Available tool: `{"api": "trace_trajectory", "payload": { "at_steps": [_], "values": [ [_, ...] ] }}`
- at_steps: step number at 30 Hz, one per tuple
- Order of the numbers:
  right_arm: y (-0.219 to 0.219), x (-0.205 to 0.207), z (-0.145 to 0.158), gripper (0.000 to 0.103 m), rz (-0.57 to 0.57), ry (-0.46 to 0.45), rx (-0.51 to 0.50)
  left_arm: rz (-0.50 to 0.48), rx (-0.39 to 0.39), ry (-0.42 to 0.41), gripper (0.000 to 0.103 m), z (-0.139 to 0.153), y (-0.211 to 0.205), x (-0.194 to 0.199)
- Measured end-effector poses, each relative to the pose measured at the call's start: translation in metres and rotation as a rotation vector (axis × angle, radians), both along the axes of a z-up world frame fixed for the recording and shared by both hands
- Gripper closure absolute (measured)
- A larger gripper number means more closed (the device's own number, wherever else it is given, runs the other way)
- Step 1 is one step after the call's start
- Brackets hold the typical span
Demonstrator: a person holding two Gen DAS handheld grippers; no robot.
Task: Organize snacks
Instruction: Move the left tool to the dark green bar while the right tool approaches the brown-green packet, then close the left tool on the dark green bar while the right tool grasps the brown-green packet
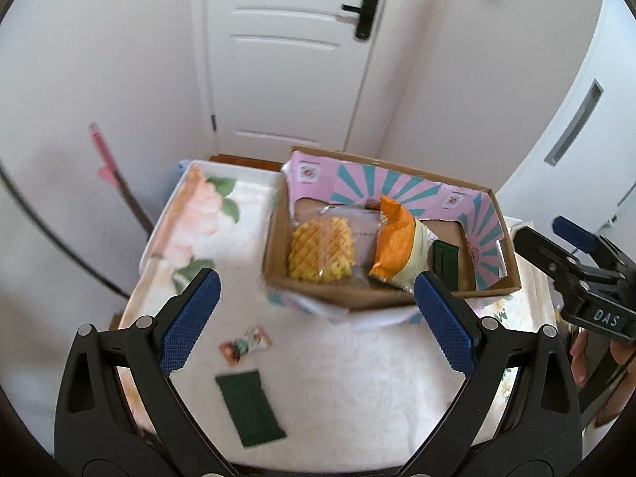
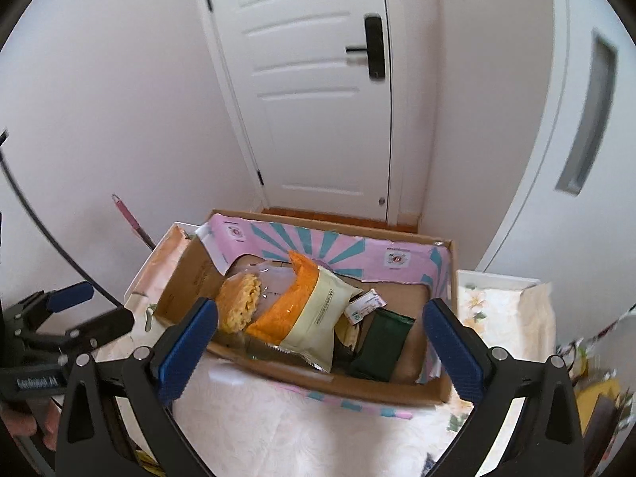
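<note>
Left gripper (image 1: 316, 320): spread wide and empty, held above the counter (image 1: 357, 365), which is covered with a flowered cloth
Right gripper (image 2: 320, 351): also spread wide, holding nothing, poised over the near edge of the cardboard box (image 2: 278, 373); in the left view it shows at the far right
Box: ahead of both grippers, open at the top, lined with pink and teal paper along its back wall
Already in the box: a clear bag of yellow lattice crackers (image 1: 321, 253), an orange and cream snack bag (image 1: 397, 250) leaning over it, and a dark green packet (image 2: 381, 344) to their right; a small white packet (image 2: 365, 306) sits behind the green one
Left on the counter: a small colourful snack packet (image 1: 245, 345) lying just below and between the left gripper's fingers, and a flat dark green packet (image 1: 250, 407) nearer still, close to the left gripper's base
Progress: judged well along, since most snacks lie in the box and two remain outside as far as can be seen
What is left: probably picking up the two loose packets, both within the left gripper's reach, and dropping them into the free space at the box's right side
Caution: the loose packets lie flat on soft cloth, so a pinch could snag the fabric
</note>
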State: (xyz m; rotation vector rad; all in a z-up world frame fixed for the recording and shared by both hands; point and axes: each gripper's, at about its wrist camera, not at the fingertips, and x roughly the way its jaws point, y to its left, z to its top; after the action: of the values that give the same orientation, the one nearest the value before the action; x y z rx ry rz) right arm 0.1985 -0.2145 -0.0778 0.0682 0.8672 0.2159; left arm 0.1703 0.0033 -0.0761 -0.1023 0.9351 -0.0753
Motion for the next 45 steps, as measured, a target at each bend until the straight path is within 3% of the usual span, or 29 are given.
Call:
{"api": "trace_trajectory", "payload": {
  "at_steps": [7, 13, 24, 31, 35, 41, 45],
  "values": [
    [-0.008, -0.048, 0.000, 0.001, 0.052, -0.023, 0.008, 0.119, 0.003, -0.005, 0.005, -0.003, 0.017, -0.059],
    [-0.011, -0.077, -0.016, 0.000, 0.101, -0.013, 0.023, 0.168, 0.003, 0.049, 0.005, -0.031, 0.026, -0.085],
    [-0.017, -0.107, -0.084, 0.003, 0.246, 0.034, -0.007, 0.213, -0.021, 0.139, 0.005, -0.115, 0.036, -0.095],
    [-0.027, -0.123, -0.128, 0.011, 0.427, 0.055, -0.062, 0.227, -0.012, 0.181, 0.006, -0.161, 0.037, -0.094],
    [-0.029, -0.129, -0.149, 0.012, 0.561, 0.087, -0.076, 0.242, -0.005, 0.201, 0.007, -0.172, 0.040, -0.089],
    [-0.030, -0.134, -0.163, 0.037, 0.713, 0.110, -0.118, 0.236, 0.042, 0.203, 0.009, -0.177, 0.039, -0.084],
    [-0.029, -0.144, -0.172, 0.046, 0.812, 0.117, -0.157, 0.230, 0.052, 0.204, 0.010, -0.178, 0.039, -0.080]
  ]
}}
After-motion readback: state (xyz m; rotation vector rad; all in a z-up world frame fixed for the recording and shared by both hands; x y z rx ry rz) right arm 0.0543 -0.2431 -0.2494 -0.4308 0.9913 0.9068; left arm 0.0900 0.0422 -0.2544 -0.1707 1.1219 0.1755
